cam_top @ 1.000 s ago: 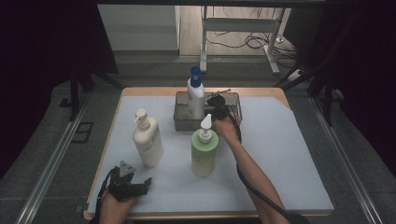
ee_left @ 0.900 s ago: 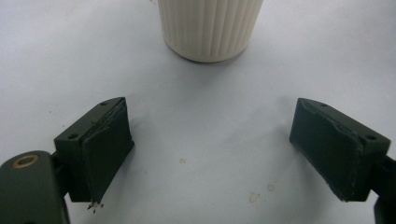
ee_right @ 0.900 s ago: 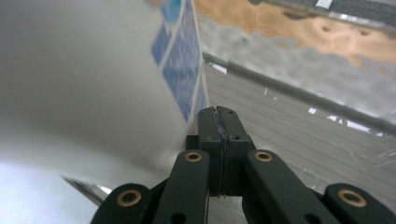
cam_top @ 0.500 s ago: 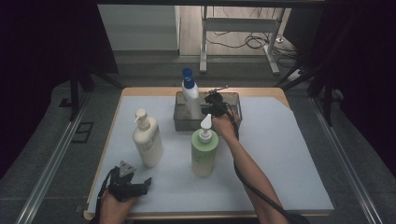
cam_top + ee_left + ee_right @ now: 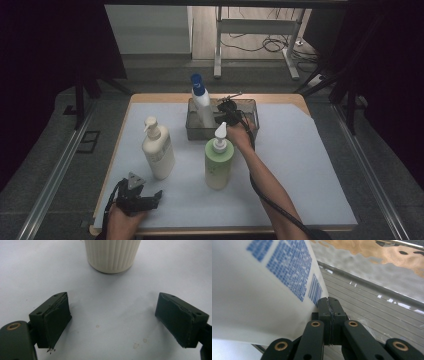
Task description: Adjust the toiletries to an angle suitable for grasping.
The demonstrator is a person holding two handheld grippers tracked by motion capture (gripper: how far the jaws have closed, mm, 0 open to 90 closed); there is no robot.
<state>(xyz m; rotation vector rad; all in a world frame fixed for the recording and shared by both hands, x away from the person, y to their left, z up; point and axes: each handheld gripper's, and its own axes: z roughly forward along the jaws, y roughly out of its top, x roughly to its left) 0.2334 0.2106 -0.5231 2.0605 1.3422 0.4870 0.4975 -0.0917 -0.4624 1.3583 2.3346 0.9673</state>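
Note:
A white bottle with a blue cap leans to the left inside a dark see-through bin at the back of the table. My right gripper is in the bin just right of that bottle. In the right gripper view its jaws are pressed together with nothing between them, and the bottle's blue-printed side lies against their left. My left gripper rests at the front left. It stands open over the white mat, facing the base of a cream ribbed pump bottle.
The cream pump bottle stands left of centre and a green pump bottle stands in the middle, right in front of the person's right forearm. A white mat covers the table. Dark curtains and a desk frame lie beyond.
The blue-capped bottle has tipped and shifted to the left in the bin, with my right gripper following beside it. The left gripper has stayed put.

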